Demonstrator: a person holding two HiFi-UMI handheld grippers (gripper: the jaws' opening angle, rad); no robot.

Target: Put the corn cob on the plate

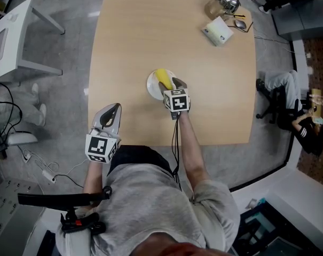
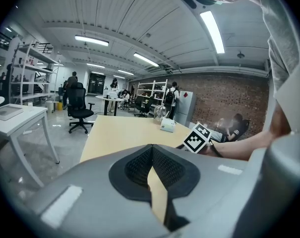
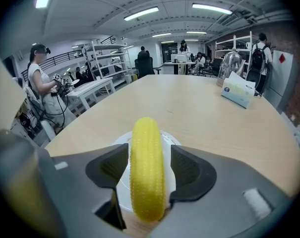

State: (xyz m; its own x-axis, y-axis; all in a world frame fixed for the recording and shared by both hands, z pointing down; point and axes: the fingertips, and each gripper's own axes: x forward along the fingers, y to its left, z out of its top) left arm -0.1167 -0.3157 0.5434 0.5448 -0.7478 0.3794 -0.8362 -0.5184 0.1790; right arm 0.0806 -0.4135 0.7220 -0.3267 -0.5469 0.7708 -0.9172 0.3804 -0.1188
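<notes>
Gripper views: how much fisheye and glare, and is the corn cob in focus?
Right gripper view: heavy fisheye, dark corners, corn cob sharp. Left gripper view: same distortion, ceiling light blown out. Head view: even lighting, soft shadows.

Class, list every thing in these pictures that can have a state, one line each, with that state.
corn cob, lying on the plate, free of the fingers
plate, flat on the table, loaded with the corn cob
right gripper, open, fingers either side of the corn cob
left gripper, shut, empty
</notes>
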